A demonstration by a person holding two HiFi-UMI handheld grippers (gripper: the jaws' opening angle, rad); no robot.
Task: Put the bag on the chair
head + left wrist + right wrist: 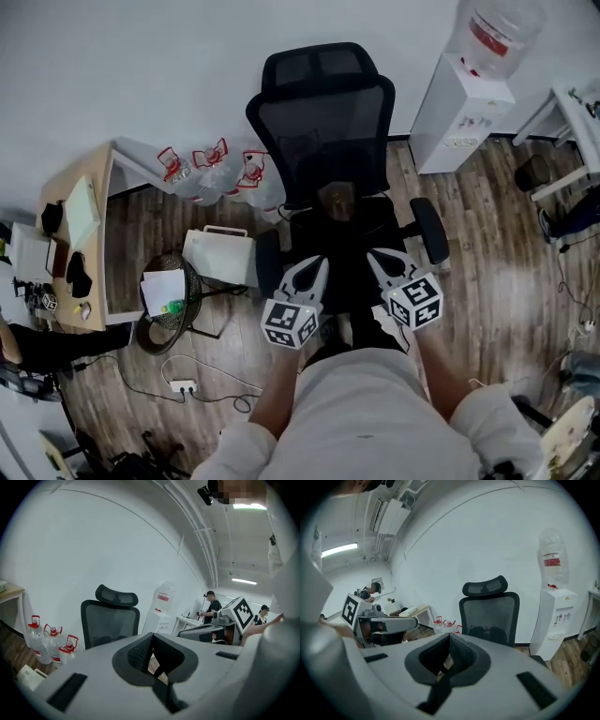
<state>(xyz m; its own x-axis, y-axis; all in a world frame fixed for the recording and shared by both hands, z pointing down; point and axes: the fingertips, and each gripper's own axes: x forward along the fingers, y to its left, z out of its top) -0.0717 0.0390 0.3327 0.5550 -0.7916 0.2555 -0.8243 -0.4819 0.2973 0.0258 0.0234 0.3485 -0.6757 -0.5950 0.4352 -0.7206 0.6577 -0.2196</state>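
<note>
- The chair [323, 122] is a black mesh office chair at the middle of the head view, with its headrest toward 12 o'clock.
- The bag [337, 201] is small and brown (as far as it can be made out from above). It sits on the seat, right against the foot of the backrest.
- The left claw [315, 266] hangs over the front of the seat and points toward 12 o'clock. Its jaws are closed pad to pad with nothing seen pinched between them, and only a tan sliver shows through the gap behind the pads. The bag lies apart from it, at about 1 o'clock.
- The right claw [379, 261] is near the left one, at its 3 o'clock. Its jaws are pressed together the same way and it holds nothing. The bag lies apart from it, at about 11 o'clock.
- Red-handled water bottles [220, 173] stand on the wooden floor [487, 234] at the chair's 9 o'clock.
- A white boxy thing [220, 251] with a thin handle lies at 8 o'clock, with a wire basket [169, 300] of papers just beyond it.
- A water dispenser [459, 103] stands at 2 o'clock.
- A wooden worktop [94, 281] runs along the far left of the head view.
</note>
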